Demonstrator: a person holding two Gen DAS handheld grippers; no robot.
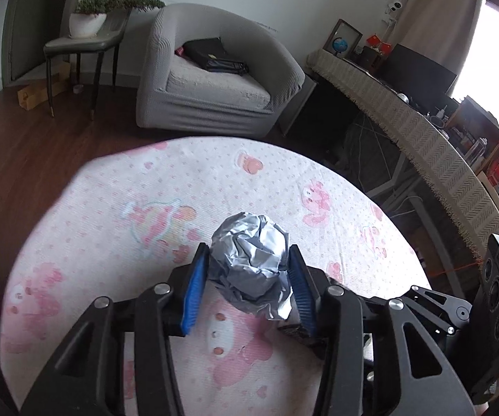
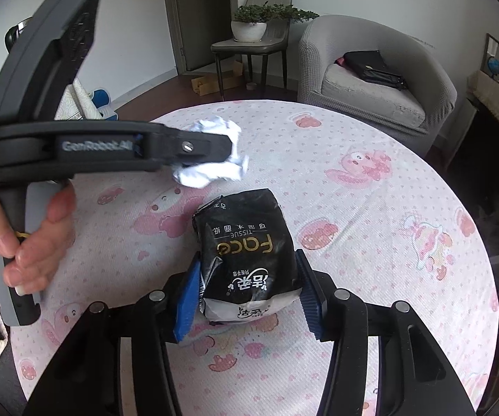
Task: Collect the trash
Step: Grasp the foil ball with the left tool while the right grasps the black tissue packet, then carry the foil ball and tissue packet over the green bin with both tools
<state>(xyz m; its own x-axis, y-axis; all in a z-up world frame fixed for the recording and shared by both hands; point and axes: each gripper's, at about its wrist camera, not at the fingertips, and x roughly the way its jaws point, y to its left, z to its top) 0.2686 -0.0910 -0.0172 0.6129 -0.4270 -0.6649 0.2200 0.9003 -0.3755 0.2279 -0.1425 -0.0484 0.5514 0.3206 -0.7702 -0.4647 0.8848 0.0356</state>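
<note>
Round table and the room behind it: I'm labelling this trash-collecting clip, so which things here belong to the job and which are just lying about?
Part of the job:
- crumpled paper ball, between the left gripper fingers
- black tissue pack, between the right gripper fingers

Just lying about:
- grey armchair with a black bag
- potted plant on a chair
- globe

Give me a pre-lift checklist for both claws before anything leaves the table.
1. Left claw squeezes the crumpled paper ball on both sides: ok.
2. Right claw pads against the black tissue pack: ok on both sides.
3. Tissue pack clear of the paper ball: ok, apart.
4. Round table clear of other trash: cannot tell.
5. Bin to drop into: cannot tell, none in view.
</note>
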